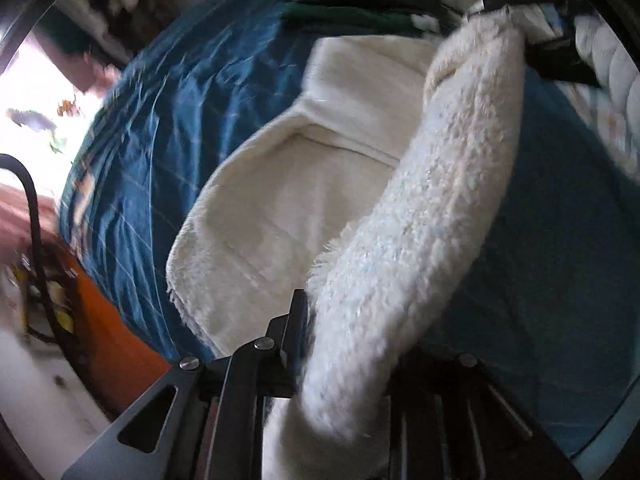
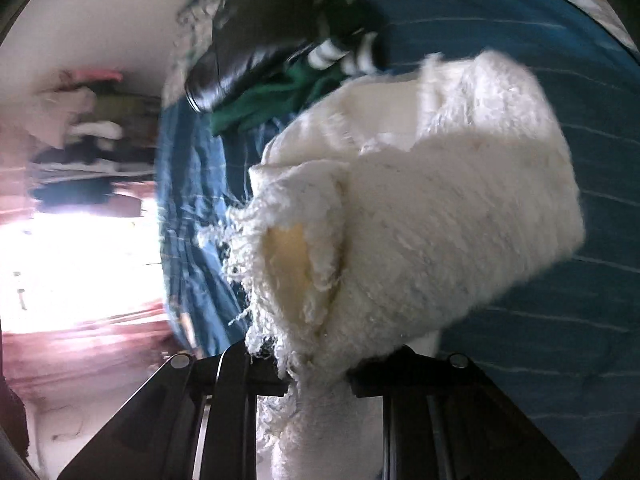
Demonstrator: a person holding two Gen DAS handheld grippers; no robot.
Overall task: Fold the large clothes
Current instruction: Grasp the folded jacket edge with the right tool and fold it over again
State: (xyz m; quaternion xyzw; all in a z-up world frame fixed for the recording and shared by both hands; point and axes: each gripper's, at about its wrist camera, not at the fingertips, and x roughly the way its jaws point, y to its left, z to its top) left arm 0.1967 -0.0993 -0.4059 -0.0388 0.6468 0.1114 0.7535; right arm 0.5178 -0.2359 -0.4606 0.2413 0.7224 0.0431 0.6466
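A cream fleece garment point(image 1: 304, 184) lies spread on a blue striped bed cover point(image 1: 168, 128). One fluffy edge of it point(image 1: 440, 184) is lifted in a band between the two grippers. My left gripper point(image 1: 336, 344) is shut on the near end of that band; only its left finger point(image 1: 296, 320) shows, the other is under the fleece. My right gripper point(image 1: 516, 8) holds the far end at the top right. In the right wrist view the right gripper point(image 2: 320, 360) is shut on a bunched fold of the fleece garment point(image 2: 440, 208), which hides its fingertips.
A pile of dark green and black clothes point(image 1: 360, 4) point(image 2: 272, 40) lies at the far side of the bed cover point(image 2: 520, 40). An orange object point(image 1: 116, 344) and a black cable point(image 1: 32, 208) sit beside the bed's left edge. A quilted white cloth point(image 1: 608, 80) lies at the right.
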